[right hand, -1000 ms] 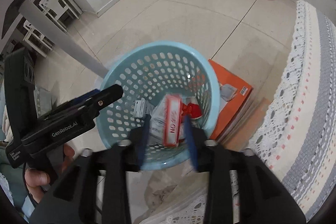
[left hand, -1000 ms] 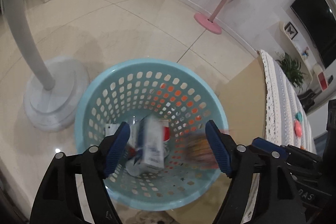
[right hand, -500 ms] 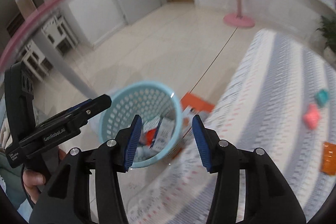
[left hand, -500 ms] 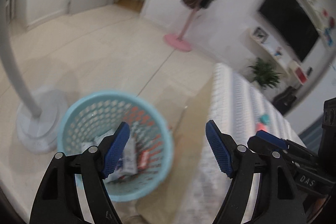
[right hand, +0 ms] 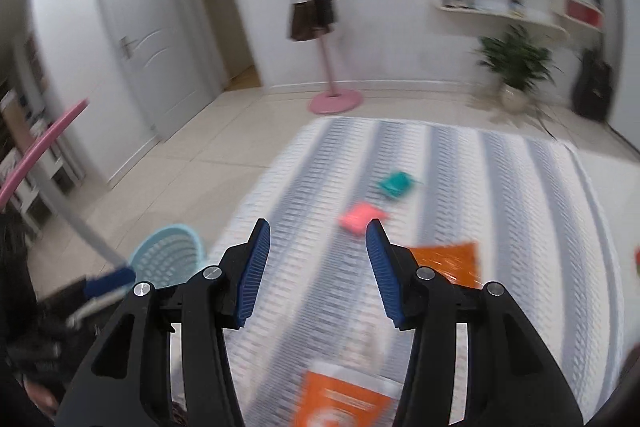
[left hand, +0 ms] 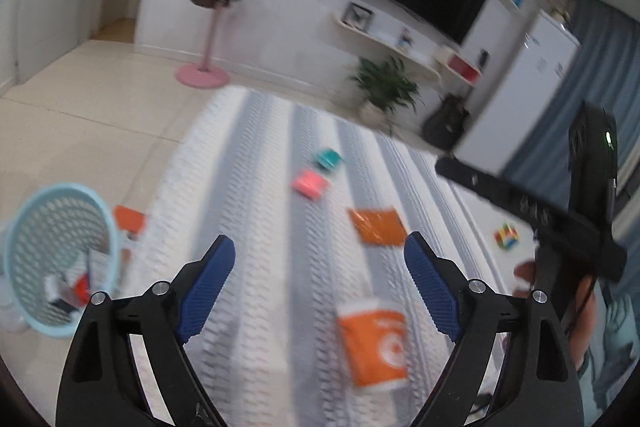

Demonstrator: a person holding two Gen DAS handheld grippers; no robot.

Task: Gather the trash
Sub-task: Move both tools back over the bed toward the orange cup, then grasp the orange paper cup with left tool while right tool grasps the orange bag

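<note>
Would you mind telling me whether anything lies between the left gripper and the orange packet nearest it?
Nothing visible does. The left gripper is open and empty, and the orange packet lies flat on the striped cloth just ahead, with only bare cloth between them.

The striped cloth lies open along its left edge and down the middle – bare fabric there. 4 items block the right half: a teal piece and a pink one toward the far edge, an orange wrapper mid-right, an orange packet at the near edge. The blue basket stands on the floor off the left edge – its mouth is unobstructed.
</note>
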